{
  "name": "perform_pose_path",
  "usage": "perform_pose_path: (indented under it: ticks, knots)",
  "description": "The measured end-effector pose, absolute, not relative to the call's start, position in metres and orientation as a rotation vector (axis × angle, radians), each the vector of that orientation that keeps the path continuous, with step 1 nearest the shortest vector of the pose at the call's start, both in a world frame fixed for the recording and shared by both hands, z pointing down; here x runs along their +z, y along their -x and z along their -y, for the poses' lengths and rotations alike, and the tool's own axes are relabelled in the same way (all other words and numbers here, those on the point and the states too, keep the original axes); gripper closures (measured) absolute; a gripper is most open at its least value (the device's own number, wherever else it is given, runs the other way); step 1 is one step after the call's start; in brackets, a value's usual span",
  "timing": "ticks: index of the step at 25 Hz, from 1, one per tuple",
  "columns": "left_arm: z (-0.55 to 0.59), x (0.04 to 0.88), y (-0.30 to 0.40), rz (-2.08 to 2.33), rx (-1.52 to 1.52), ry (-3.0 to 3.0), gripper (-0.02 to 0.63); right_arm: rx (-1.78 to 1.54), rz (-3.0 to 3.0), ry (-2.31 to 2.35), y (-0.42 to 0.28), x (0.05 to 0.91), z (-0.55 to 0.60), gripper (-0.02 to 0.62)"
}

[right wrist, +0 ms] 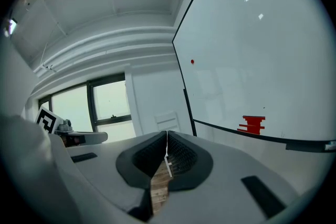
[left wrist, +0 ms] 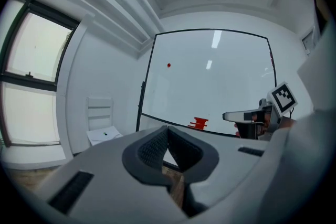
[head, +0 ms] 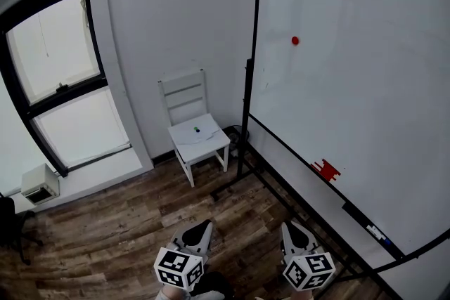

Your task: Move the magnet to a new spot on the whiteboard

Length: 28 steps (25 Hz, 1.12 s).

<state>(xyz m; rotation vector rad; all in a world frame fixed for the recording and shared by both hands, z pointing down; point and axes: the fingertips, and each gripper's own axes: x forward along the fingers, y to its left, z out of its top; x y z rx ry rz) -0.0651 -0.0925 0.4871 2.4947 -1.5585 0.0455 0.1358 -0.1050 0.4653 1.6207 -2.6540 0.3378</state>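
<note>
Red magnet (head: pixel 295 41), high on whiteboard (head: pixel 373 95) — untouched

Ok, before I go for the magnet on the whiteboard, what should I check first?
1. Sight of the magnet on the whiteboard: ok, it sits high on the board.
2. Nothing in the left gripper: ok, jaws together, empty.
3. Nothing in the right gripper: ok, jaws together, empty.
4. Jaws open for the grasp: not ok, both are shut.
5. A gripper close to the magnet: not ok, both are low and well short of it.
6. Bare board for a new spot: ok, most of it is blank.
</note>
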Motion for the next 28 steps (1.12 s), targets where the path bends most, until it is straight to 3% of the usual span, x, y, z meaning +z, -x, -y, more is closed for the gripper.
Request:
perform_pose_path:
  ticks: [15,16,18,28]
  knots:
    - [0.176,0.483,0.063,1.479,-0.042,-2.547,0.594,0.334,2.621,-1.689,-0.137,0.472,0.173,0.568]
    - [0.188,0.480,0.061,1.445,-0.061,-2.556,0.570,0.328,2.617,-1.696,-0.137,0.470,0.184,0.568]
    - [0.212,0.473,0.057,1.370,-0.093,-2.576,0.409,0.322,2.609,-1.715,-0.136,0.464,0.207,0.568]
    - [0.331,0.455,0.078,1.359,-0.046,-2.600,0.427,0.306,2.567,-1.781,-0.121,0.438,0.316,0.568]
